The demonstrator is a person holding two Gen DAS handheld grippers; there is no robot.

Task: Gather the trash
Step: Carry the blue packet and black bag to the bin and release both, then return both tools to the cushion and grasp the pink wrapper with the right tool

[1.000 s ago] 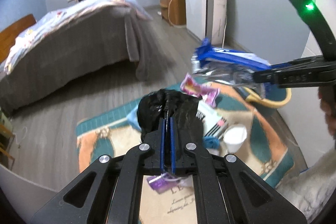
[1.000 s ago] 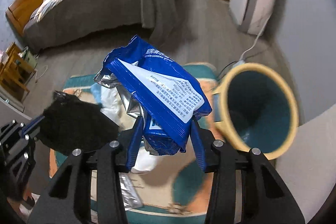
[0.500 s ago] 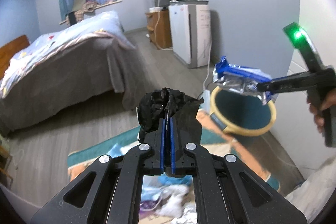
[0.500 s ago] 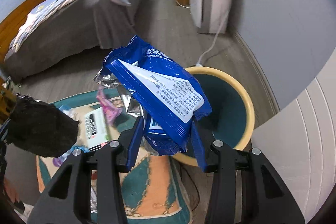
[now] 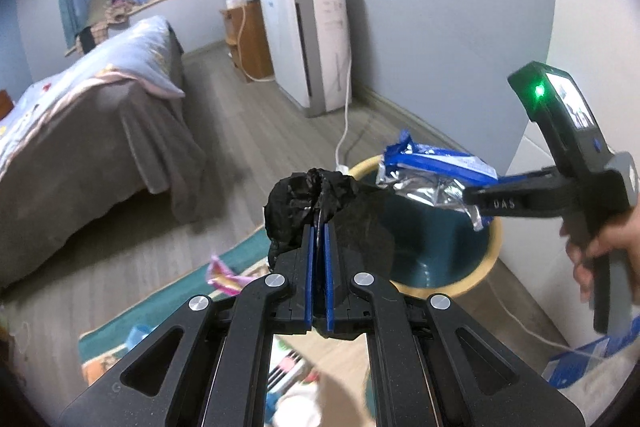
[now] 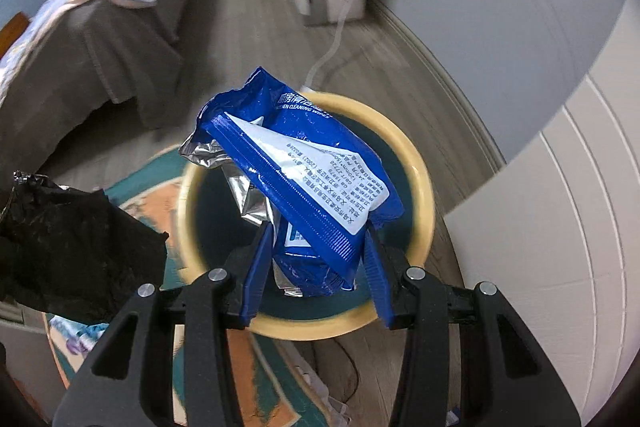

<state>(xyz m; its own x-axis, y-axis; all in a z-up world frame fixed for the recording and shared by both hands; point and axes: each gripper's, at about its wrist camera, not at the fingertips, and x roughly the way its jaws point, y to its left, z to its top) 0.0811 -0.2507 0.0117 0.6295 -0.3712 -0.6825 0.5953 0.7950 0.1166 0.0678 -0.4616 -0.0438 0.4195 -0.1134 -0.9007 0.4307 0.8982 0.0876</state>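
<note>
L gripper (image 5: 319, 223): clenched on crumpled black bag (image 5: 304, 203), frame ctr | R gripper (image 6: 316, 247): grasping blue wipes pack (image 6: 304, 163), pack ctr frame, directly above bin (image 6: 420, 187) opening | bin: yellow rim, teal inside, on floor beside rug (image 6: 148, 203) | pink wrapper (image 5: 224, 273): on rug, lower left

We note a blue wipes packet (image 6: 304, 163) of glossy plastic film with a crinkled silver foil lining. The black bag (image 5: 316, 203) is thin, crumpled, faintly shiny plastic. The bin (image 6: 420, 187) looks smooth: matt cream rim, teal inside. The floor (image 5: 240, 131) has grey wood-grain planks; the rug (image 5: 168, 311) is woven cloth.
</note>
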